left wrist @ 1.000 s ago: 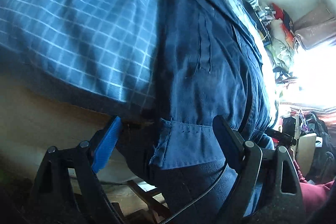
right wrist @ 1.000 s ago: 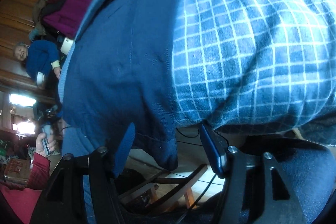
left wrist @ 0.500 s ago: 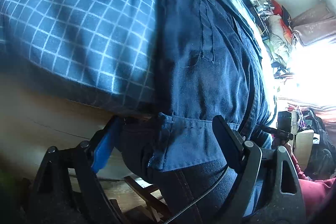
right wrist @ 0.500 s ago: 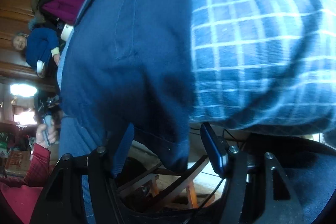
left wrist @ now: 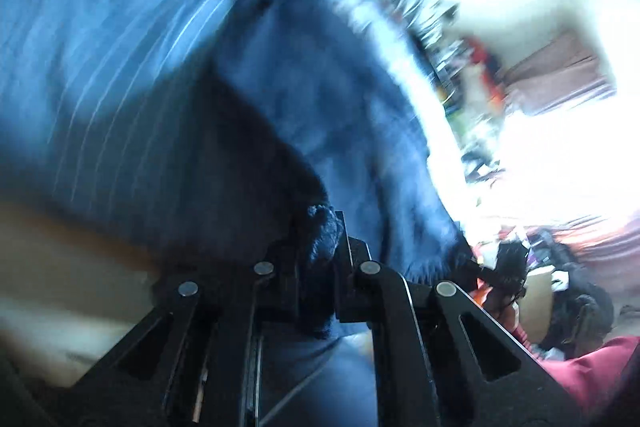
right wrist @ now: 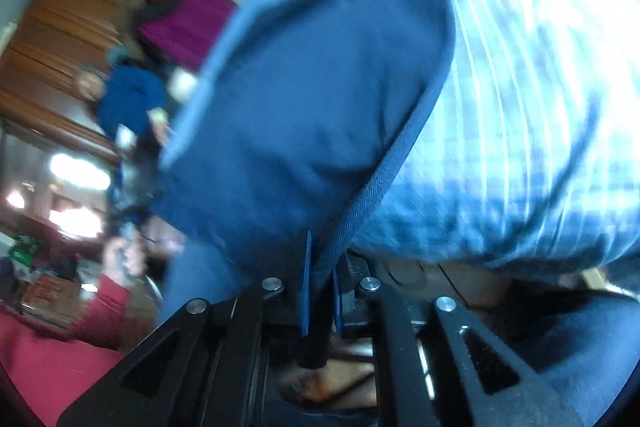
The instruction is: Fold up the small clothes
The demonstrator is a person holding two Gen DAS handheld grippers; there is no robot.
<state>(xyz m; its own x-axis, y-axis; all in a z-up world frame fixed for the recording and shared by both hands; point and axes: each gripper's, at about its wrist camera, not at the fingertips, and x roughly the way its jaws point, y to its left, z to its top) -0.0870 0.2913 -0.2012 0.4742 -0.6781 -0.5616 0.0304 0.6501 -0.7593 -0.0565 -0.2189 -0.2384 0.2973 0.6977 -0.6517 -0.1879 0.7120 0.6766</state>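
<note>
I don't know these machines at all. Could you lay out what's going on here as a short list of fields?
garment: dark navy blue cloth garment, lying on the bed
surface: blue bed cover with a white grid pattern
left gripper: jaws have just been closing, now shut on a bunched edge of the garment
right gripper: jaws have just been closing, now shut on the garment's hem
picture quality: both views are blurred
background: person in a red sleeve; cluttered room
</note>
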